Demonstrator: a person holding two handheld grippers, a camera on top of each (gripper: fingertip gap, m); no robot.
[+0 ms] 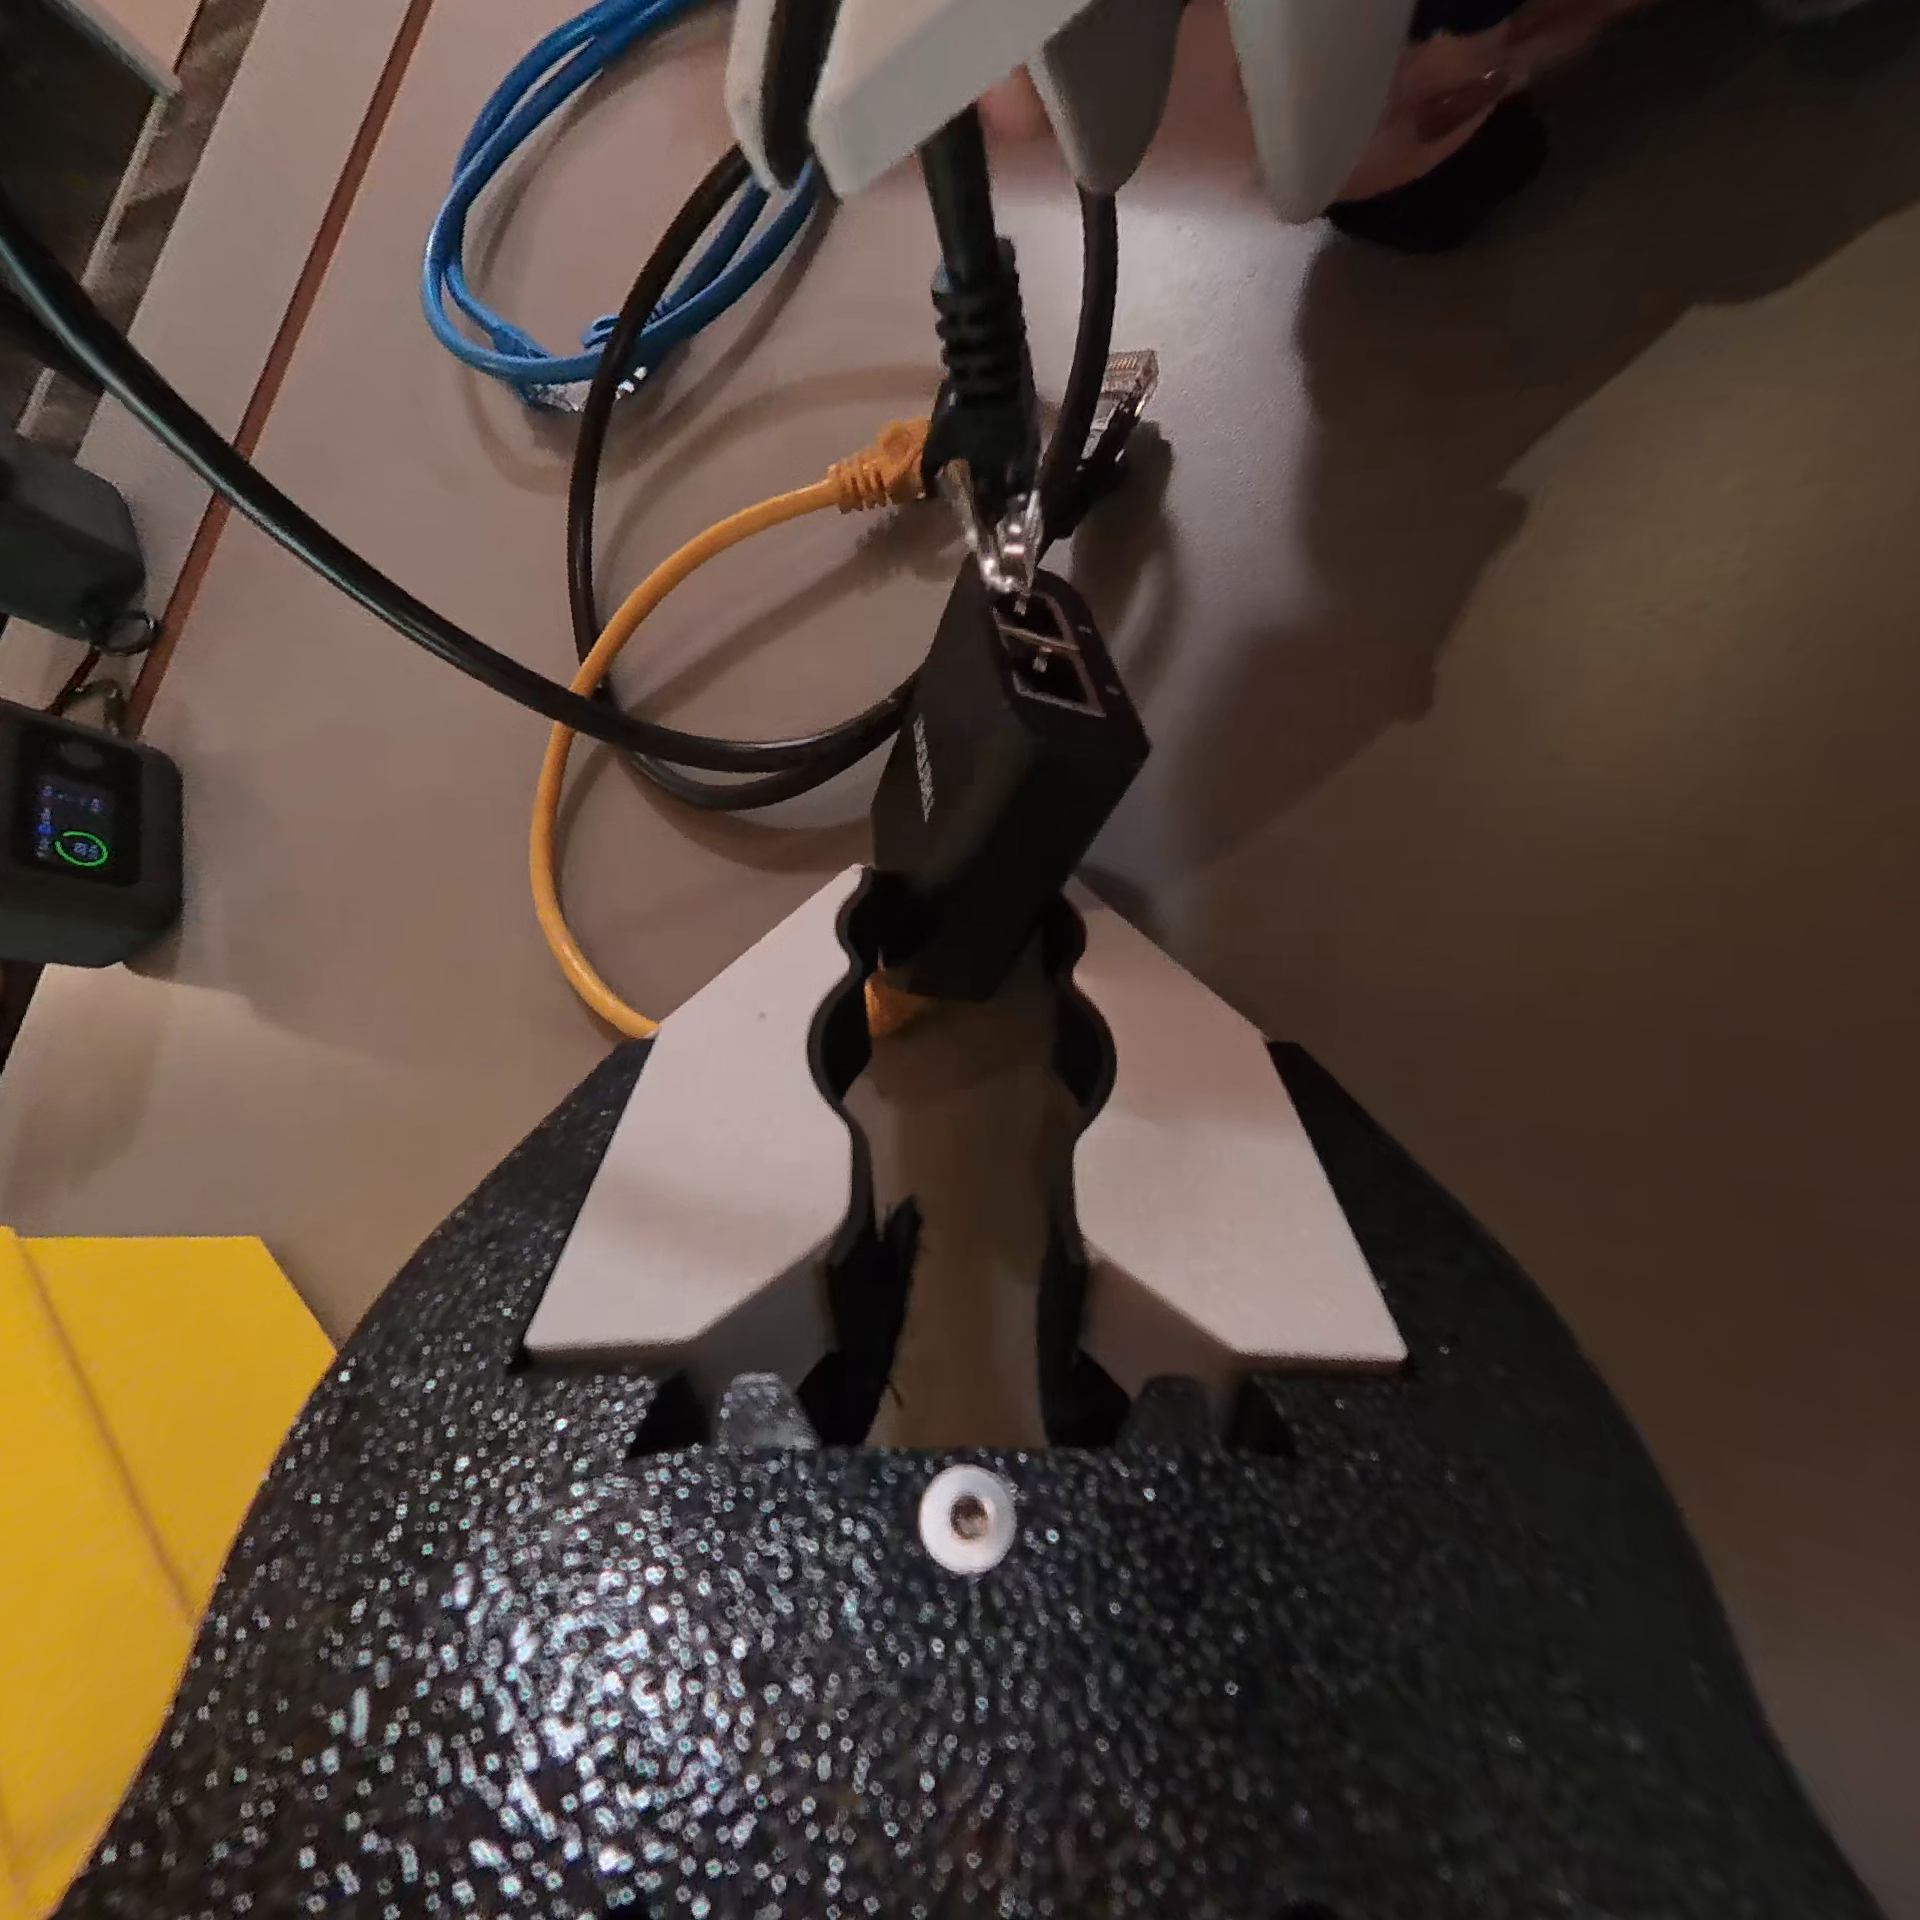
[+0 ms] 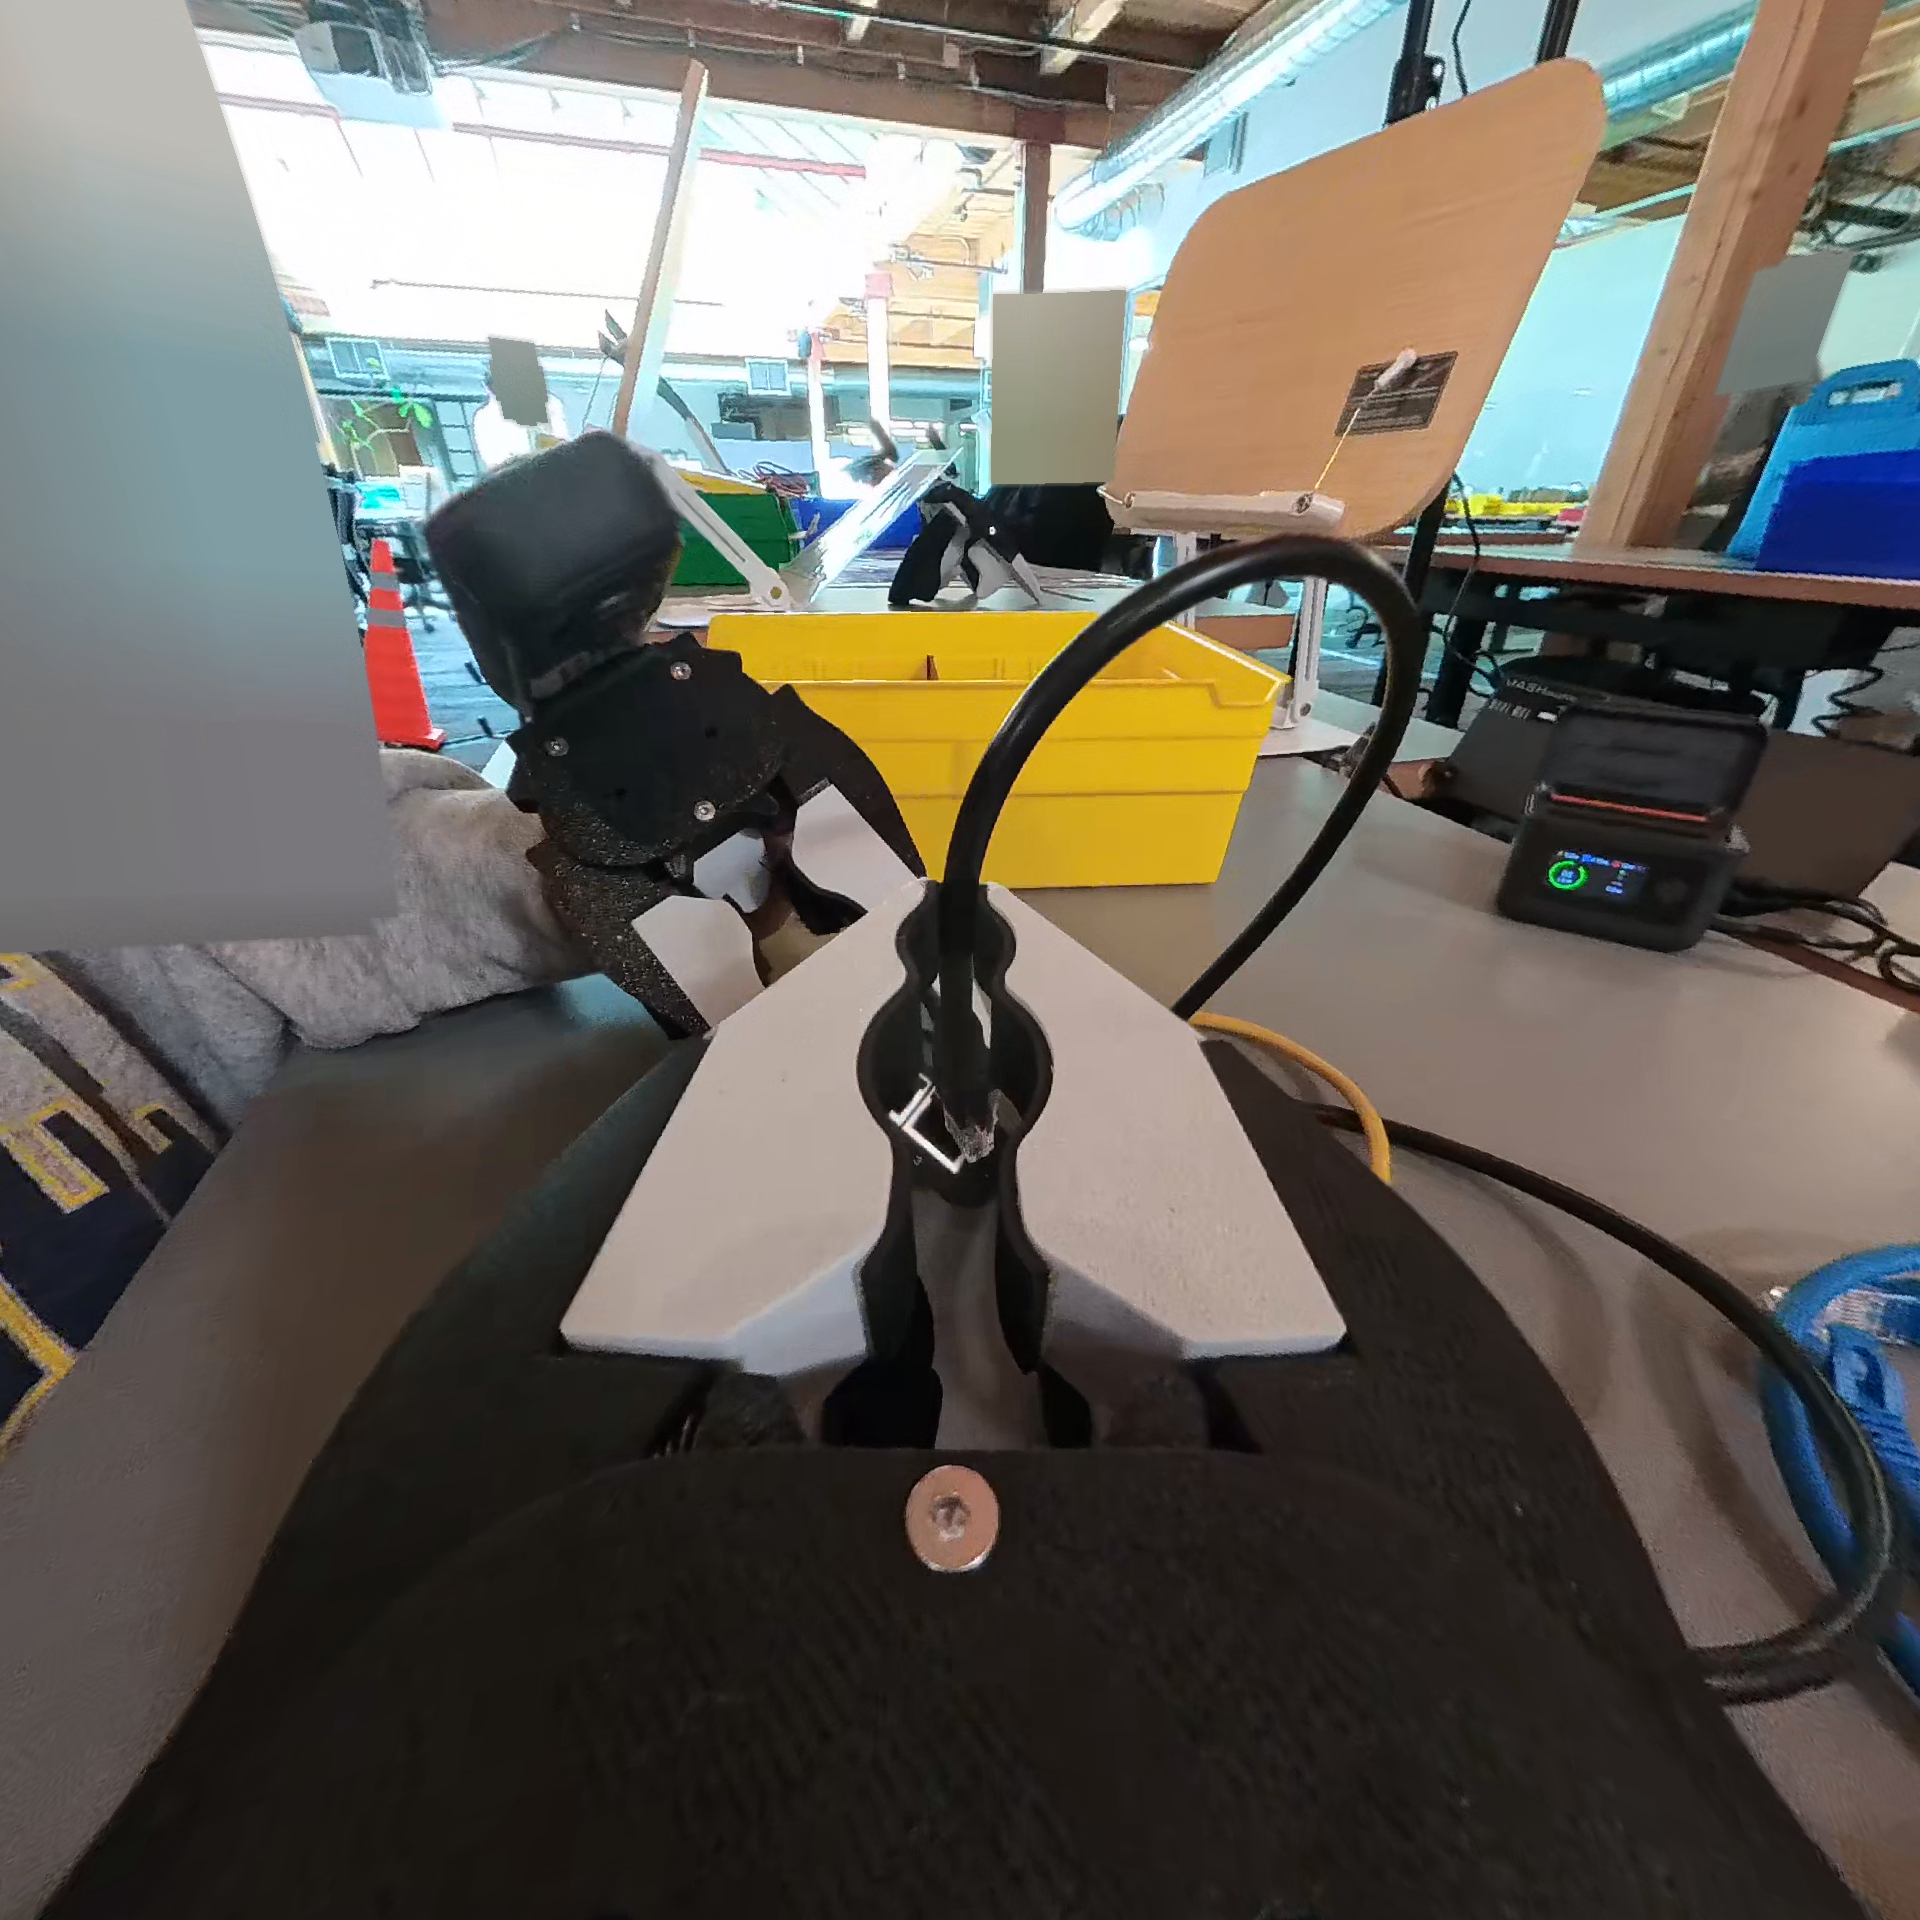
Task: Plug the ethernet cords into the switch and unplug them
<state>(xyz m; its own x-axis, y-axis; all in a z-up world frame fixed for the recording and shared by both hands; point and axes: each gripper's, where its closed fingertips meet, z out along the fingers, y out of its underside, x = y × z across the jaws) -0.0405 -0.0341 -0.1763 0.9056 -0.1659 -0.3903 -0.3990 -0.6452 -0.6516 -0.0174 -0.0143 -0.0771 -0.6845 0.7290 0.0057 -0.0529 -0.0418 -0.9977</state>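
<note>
Two tools: left tool (image 1: 961, 925) grips one switch (image 1: 1003, 764), right tool (image 2: 951, 935) one black cord (image 2: 1195, 665).

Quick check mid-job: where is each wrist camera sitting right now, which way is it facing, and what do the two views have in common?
Left wrist view: on the left hand-held gripper, looking steeply down at the table; its fingers clamp the black switch.
Right wrist view: on the right hand-held gripper, facing level across the table toward the yellow bin; its fingers pinch the black cord; a grey sleeve shows.
Shared: each view shows the other gripper, the black cord, yellow cord and blue cord.
</note>
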